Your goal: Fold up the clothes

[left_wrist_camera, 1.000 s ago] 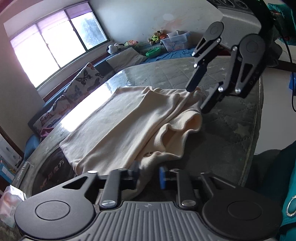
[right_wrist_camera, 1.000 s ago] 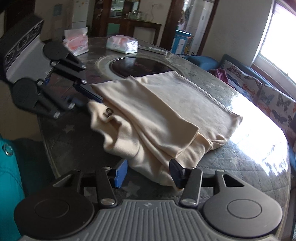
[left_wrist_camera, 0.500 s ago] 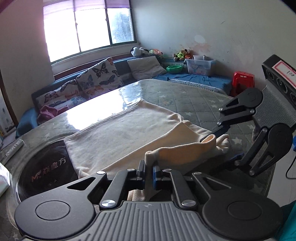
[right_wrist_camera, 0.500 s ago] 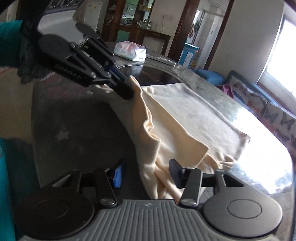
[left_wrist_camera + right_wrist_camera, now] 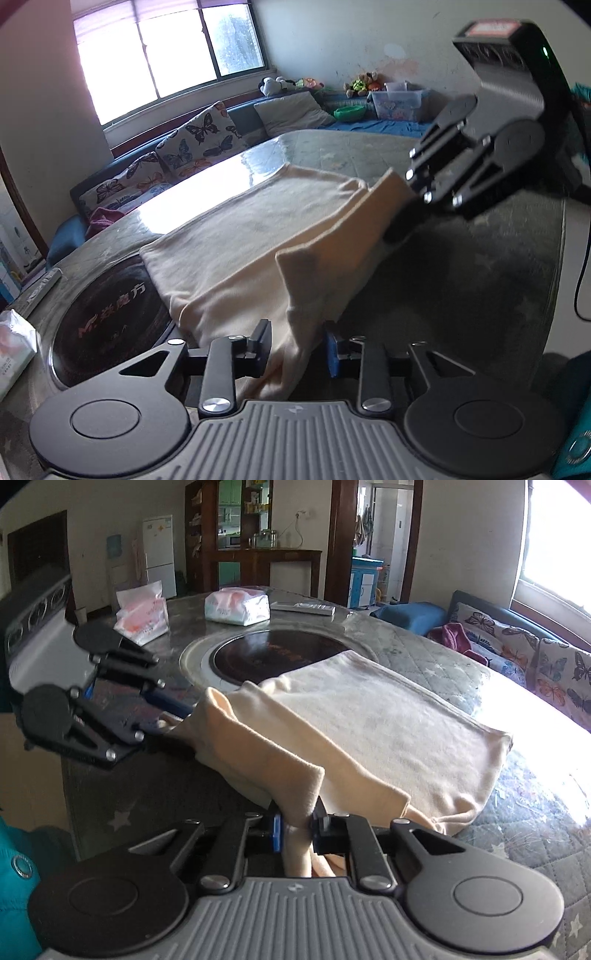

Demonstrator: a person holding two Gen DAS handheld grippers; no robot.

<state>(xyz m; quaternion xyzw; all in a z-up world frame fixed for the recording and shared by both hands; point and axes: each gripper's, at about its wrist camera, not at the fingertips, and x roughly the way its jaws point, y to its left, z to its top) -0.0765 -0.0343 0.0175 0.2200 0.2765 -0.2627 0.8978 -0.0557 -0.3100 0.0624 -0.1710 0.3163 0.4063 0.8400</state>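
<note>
- Left tool: jaws have just been opening; a hanging fold of the cream garment sits in the gap, and the blue pad stands clear of the cloth, so nothing is clamped
- Cream garment lies folded on the quilted worktop; its far part is flat, its near edge is lifted into a ridge running between the two tools
- One corner of the garment overlaps the rim of the dark round inset plate in the worktop, to the left of the left tool
- Right wrist view: the same garment spreads from the plate toward the bright window side, its far hem sagging at the right
- Right tool: jaws have just been closing and now pinch a bunched fold of the garment's near edge between the pads; the cloth rises in a peak just above the grip
- From the left wrist view the right tool is at the far end of the ridge, with cloth drawn up to its tips
- Two tissue packs and a remote rest on the worktop beyond the plate, well apart from the garment
- Butterfly-print cushions line a sofa under the window
</note>
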